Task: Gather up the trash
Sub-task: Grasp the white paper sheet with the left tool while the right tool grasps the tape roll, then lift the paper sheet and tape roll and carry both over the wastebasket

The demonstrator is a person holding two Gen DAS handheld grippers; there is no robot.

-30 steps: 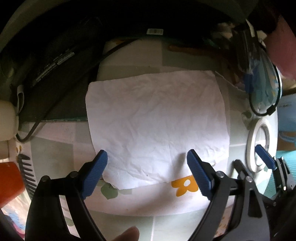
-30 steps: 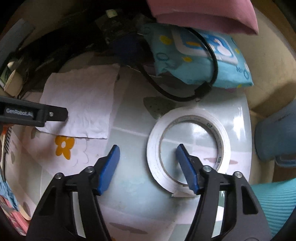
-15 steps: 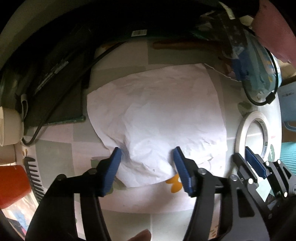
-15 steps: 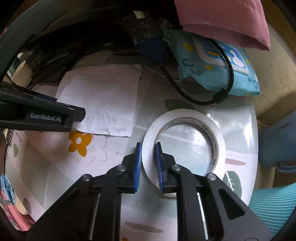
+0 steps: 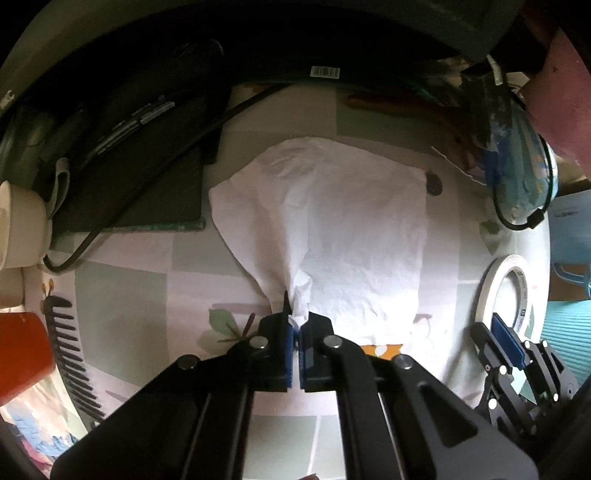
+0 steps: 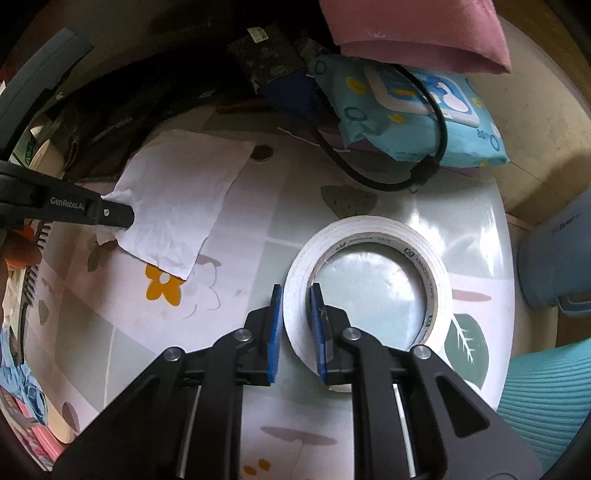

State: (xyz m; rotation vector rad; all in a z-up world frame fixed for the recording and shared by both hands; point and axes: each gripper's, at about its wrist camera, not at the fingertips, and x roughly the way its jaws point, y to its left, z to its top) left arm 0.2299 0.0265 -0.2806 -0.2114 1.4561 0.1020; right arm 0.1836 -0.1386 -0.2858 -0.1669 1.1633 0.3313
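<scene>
A crumpled white tissue (image 5: pixel 343 229) lies on the patterned table; it also shows in the right wrist view (image 6: pixel 184 199). My left gripper (image 5: pixel 295 328) is shut on the tissue's near edge, which bunches up between the blue pads. A white tape roll (image 6: pixel 373 280) lies to the right; it also shows in the left wrist view (image 5: pixel 506 288). My right gripper (image 6: pixel 295 314) is shut on the near left wall of the tape roll, one pad outside and one inside the ring.
A blue wet-wipes pack (image 6: pixel 417 110) with a black cable (image 6: pixel 369 173) over it sits at the back right, under a pink cloth (image 6: pixel 413 33). A black comb (image 5: pixel 70 354), an orange cup (image 5: pixel 18 354) and a cream cup (image 5: pixel 18 229) are at the left. A coin (image 6: pixel 262 153) lies beside the tissue.
My left gripper closed fully on the tissue's near edge, pulling it into a pinched fold. My right gripper stayed shut on the tape roll and moved slightly closer.
</scene>
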